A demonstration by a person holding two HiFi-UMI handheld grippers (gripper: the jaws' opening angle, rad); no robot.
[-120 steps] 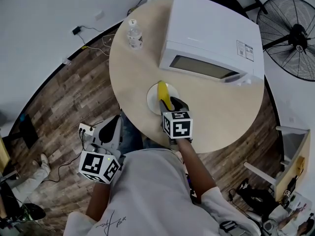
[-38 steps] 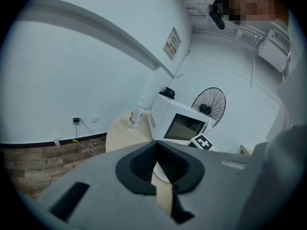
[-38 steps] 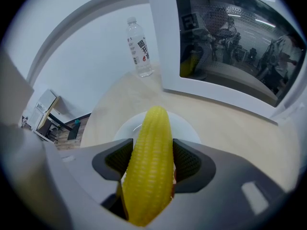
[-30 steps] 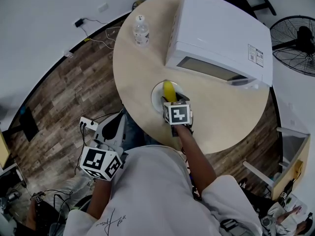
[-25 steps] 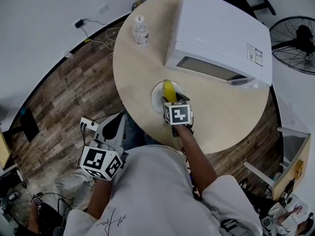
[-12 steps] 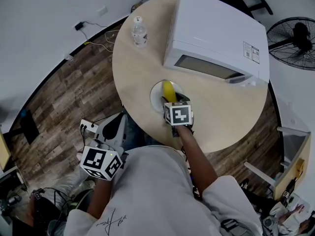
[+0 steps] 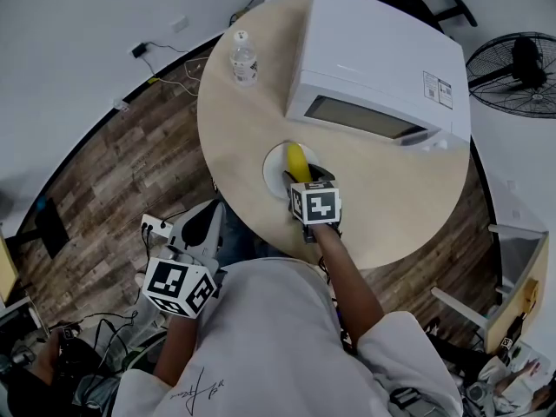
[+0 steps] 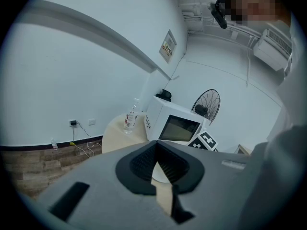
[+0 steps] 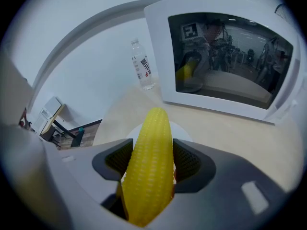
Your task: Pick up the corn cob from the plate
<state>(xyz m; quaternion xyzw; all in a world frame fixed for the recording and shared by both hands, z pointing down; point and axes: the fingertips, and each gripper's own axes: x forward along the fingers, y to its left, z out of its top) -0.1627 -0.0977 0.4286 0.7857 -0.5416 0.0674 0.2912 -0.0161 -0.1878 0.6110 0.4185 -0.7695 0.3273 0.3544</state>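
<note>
Right gripper [image 7: 306, 177] has moved further in over the plate [image 7: 274, 165] since 4.8 s ago. The corn cob [image 7: 298, 159] sits deeper between its jaws, straighter, with less yellow showing ahead.

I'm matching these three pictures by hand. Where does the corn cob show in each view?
Head view: corn cob at centre, over the plate.
Left gripper view: not in it.
Right gripper view: bottom centre, held between the jaws of the right hand-held gripper.
Shared landmark: the white microwave.
</note>
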